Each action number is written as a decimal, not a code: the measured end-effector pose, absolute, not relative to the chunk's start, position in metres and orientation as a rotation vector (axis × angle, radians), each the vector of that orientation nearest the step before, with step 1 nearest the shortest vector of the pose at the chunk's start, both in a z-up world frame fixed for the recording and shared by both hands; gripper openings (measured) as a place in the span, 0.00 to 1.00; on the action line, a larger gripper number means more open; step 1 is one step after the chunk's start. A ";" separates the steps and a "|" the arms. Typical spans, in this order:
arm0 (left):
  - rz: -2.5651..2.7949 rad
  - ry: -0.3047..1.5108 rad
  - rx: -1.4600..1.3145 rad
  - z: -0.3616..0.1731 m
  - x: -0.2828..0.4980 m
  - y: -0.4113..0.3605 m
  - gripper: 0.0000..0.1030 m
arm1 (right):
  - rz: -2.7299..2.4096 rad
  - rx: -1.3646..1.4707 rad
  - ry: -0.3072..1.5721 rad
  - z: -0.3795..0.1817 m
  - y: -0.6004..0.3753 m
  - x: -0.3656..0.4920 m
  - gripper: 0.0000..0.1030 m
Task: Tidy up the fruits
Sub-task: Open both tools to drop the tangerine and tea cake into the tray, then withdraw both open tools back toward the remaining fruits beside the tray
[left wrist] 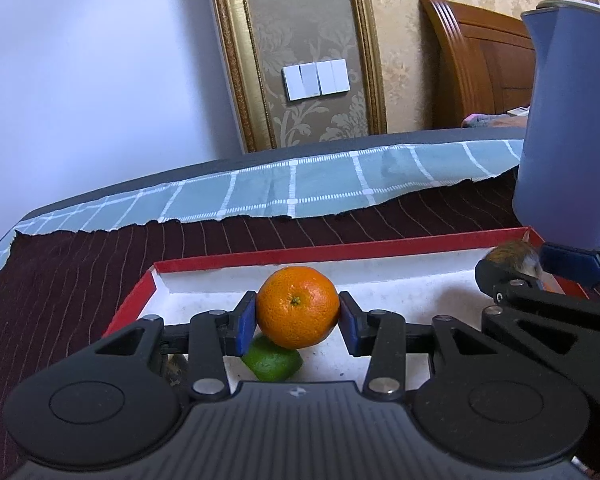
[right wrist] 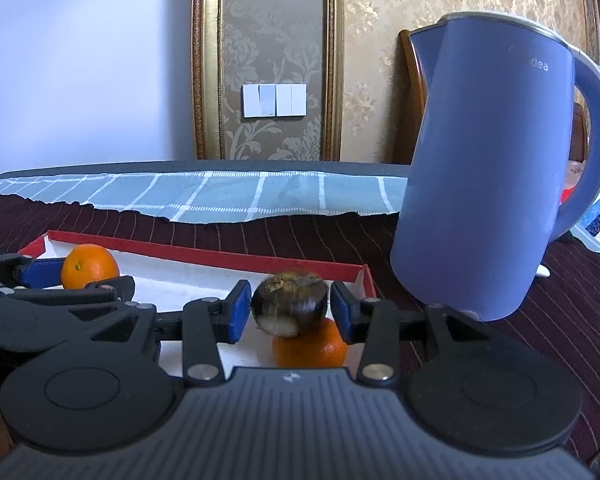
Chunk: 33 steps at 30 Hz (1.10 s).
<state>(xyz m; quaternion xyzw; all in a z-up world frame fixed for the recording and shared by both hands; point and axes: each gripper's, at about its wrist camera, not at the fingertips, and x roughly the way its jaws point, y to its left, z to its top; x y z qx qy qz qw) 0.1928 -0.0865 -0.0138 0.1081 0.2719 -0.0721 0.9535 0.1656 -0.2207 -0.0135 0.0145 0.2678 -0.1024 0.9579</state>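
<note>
My left gripper (left wrist: 298, 316) is shut on an orange (left wrist: 298, 307) and holds it over the red-rimmed white tray (left wrist: 340, 252). A green lime (left wrist: 272, 362) lies in the tray just below it. My right gripper (right wrist: 288, 310) is shut on a dark brown chestnut-like fruit (right wrist: 289, 303) over the tray's right end (right wrist: 352, 274). A second orange (right wrist: 310, 346) lies in the tray under that fruit. The left gripper with its orange (right wrist: 89, 266) shows at the left of the right wrist view. The right gripper with the brown fruit (left wrist: 512, 256) shows at the right of the left wrist view.
A tall blue electric kettle (right wrist: 488, 168) stands right of the tray, close to my right gripper. The tray sits on a dark maroon striped cloth (left wrist: 80, 280). A teal checked cloth (left wrist: 300, 188) lies behind it. A wall with a gold frame and switches is beyond.
</note>
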 end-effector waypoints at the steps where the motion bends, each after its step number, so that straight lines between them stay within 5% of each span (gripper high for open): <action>1: -0.148 0.548 0.220 -0.014 0.192 -0.086 0.43 | -0.209 0.029 0.544 -0.014 -0.221 0.166 0.45; 9: -0.125 0.514 0.221 -0.011 0.187 -0.085 0.44 | -0.244 0.027 0.512 -0.011 -0.223 0.161 0.63; 14: -0.089 0.499 0.199 -0.008 0.183 -0.077 0.69 | -0.271 0.037 0.479 -0.010 -0.226 0.156 0.80; 19: -0.058 0.487 0.200 -0.005 0.174 -0.070 0.75 | -0.273 0.096 0.453 -0.009 -0.233 0.150 0.97; 33: -0.032 0.461 0.197 -0.002 0.135 -0.049 0.79 | -0.231 0.127 0.447 -0.012 -0.227 0.132 1.00</action>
